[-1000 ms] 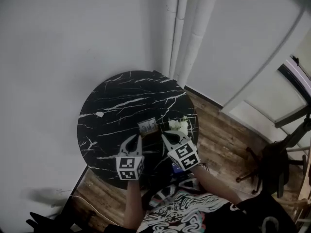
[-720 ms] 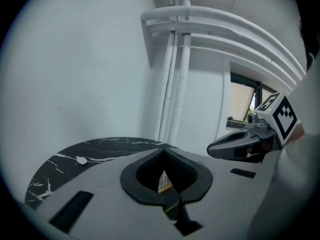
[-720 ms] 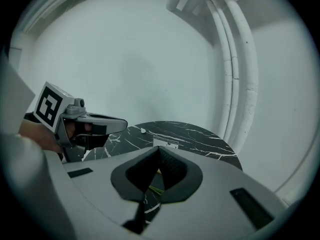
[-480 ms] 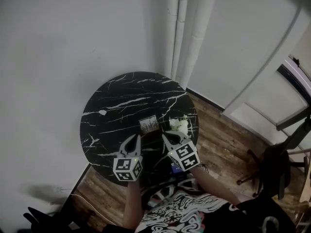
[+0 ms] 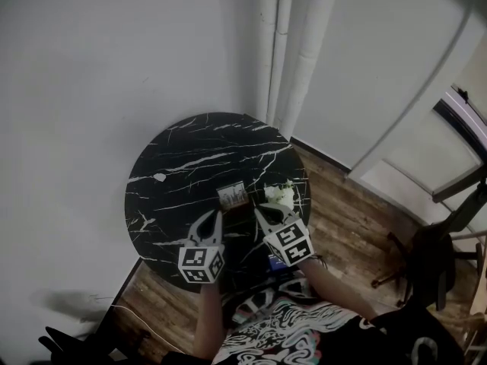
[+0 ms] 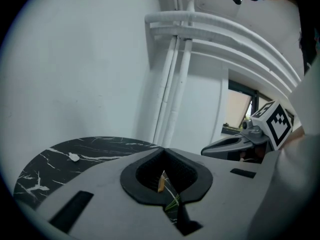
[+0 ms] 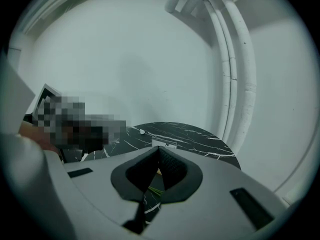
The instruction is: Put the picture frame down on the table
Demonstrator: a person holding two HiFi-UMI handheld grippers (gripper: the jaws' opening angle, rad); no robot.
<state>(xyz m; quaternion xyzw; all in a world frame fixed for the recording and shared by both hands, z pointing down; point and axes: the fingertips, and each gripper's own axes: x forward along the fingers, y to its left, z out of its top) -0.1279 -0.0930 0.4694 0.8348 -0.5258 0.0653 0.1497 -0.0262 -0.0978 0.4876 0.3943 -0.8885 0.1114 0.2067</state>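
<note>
Looking down in the head view, the frame (image 5: 232, 195) sits near the middle of the round worktop (image 5: 190, 150), with flowers (image 5: 280, 196) just beside it at 3 o'clock. The left tongs (image 5: 216, 214) and right tongs (image 5: 258, 211) hover near it at 7 and 5 o'clock. The left gripper view shows its tongs closed and empty. The right gripper view shows the same, with the frame at 12 o'clock beyond the tips.

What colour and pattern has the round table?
The table is black with white veins; head view shows best.
</note>
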